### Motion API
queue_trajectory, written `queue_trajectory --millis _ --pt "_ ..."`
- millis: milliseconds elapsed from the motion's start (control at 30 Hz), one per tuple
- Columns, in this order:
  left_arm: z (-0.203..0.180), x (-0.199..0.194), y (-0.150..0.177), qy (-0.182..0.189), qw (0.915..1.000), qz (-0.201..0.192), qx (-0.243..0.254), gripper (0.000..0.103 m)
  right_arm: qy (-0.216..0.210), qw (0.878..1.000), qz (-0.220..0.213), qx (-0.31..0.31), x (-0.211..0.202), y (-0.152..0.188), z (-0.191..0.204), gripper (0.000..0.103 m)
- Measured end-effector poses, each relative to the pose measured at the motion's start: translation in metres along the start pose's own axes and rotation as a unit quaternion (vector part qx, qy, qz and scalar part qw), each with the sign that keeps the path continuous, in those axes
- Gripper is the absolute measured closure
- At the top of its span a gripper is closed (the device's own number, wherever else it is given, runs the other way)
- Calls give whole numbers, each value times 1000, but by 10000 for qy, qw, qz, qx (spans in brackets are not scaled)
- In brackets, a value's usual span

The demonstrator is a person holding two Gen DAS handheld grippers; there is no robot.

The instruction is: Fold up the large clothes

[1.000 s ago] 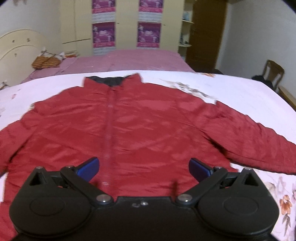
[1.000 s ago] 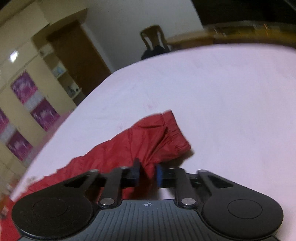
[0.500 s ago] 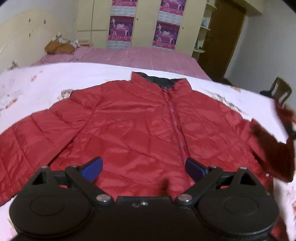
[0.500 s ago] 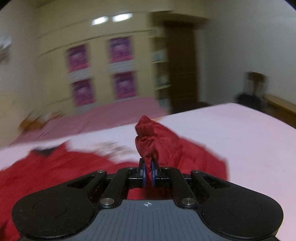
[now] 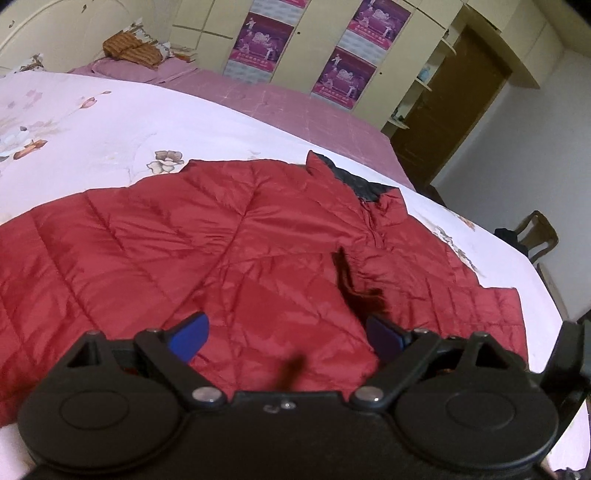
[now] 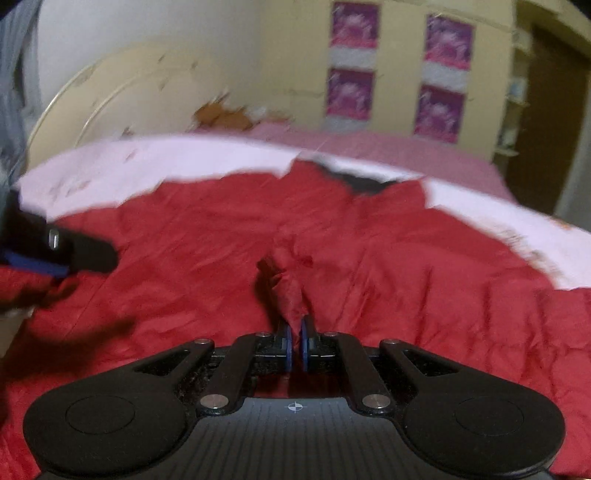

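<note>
A red quilted jacket lies front up on the bed, its dark-lined collar at the far side. My left gripper hangs open over the jacket's lower part, and only the jacket's surface shows between the wide blue pads. In the right wrist view my right gripper is shut on a bunched piece of the red sleeve, held above the jacket's chest. One of the left gripper's fingers shows at the left edge of that view, blurred.
The jacket rests on a white floral sheet, with a pink cover behind it. Beyond are a cream headboard, a brown bundle, a wardrobe with posters, a brown door and a chair at right.
My right gripper closed on the sleeve end out on the sheet and carried it over the jacket's front. My left gripper moved leftward over the jacket and rolled, its jaws still wide.
</note>
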State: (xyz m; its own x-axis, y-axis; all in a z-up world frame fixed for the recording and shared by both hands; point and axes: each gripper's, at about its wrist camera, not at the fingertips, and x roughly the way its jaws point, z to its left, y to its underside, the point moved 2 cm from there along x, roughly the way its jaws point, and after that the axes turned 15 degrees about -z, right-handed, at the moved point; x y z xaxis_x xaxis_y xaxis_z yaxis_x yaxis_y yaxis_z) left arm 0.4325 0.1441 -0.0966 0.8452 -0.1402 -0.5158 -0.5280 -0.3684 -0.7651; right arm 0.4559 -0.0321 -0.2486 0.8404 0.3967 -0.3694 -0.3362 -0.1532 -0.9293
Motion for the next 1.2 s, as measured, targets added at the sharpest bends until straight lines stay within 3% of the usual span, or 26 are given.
queue_trajectory --millis 67,167,200,333,367,400,433,500,567,600,633,767,867,900,967,1133,1200 --pt "-2 3 -1 75 10000 2 11 11 76 9995 7 -321 10 -4 8 92" --pt "-13 15 -1 281 9996 69 65 11 137 9993 -244 -243 7 -19 -13 37" --pt "-19 21 0 339 9993 103 94 11 243 9988 -378 -200 -1 -26 -20 36" --pt "-49 49 9 607 9975 300 179 15 646 9965 -504 189 -32 -34 -61 36" --pt "-57 58 12 637 9970 367 246 17 740 9953 -533 330 -39 -35 -73 46" --pt "-63 66 15 655 9964 434 307 24 887 9932 -563 503 -48 -35 -86 59" --pt "-68 75 18 641 9959 514 378 37 1035 9909 -562 646 -57 -36 -97 63" --pt "-77 90 24 520 9953 626 525 48 1300 9853 -591 937 -69 -35 -120 74" --pt "-87 101 28 418 9940 585 829 64 1553 9787 -635 1186 -85 -32 -140 74" --pt "-90 103 29 431 9931 557 934 81 1677 9750 -647 1310 -101 -30 -148 74" --pt "-92 104 28 525 9928 526 942 88 1789 9717 -664 1396 -109 -29 -156 74" --pt "-85 74 6 412 9948 -259 890 88 2137 9593 -763 1682 -145 -24 -183 74" --pt "-50 37 -10 -99 9942 -838 667 88 2263 9539 -873 1768 -161 -25 -194 74" --pt "-34 30 -10 -322 9935 -892 624 88 2272 9534 -868 1785 -164 -24 -197 74" --pt "-11 30 0 -572 9945 -619 619 88 2274 9532 -834 1812 -166 -21 -202 74" --pt "-12 36 17 -595 9956 -494 538 88 2188 9551 -613 1900 -153 -9 -208 74" --pt "-15 38 19 -619 9953 -549 499 88 2046 9598 -547 1842 -143 -10 -209 93"
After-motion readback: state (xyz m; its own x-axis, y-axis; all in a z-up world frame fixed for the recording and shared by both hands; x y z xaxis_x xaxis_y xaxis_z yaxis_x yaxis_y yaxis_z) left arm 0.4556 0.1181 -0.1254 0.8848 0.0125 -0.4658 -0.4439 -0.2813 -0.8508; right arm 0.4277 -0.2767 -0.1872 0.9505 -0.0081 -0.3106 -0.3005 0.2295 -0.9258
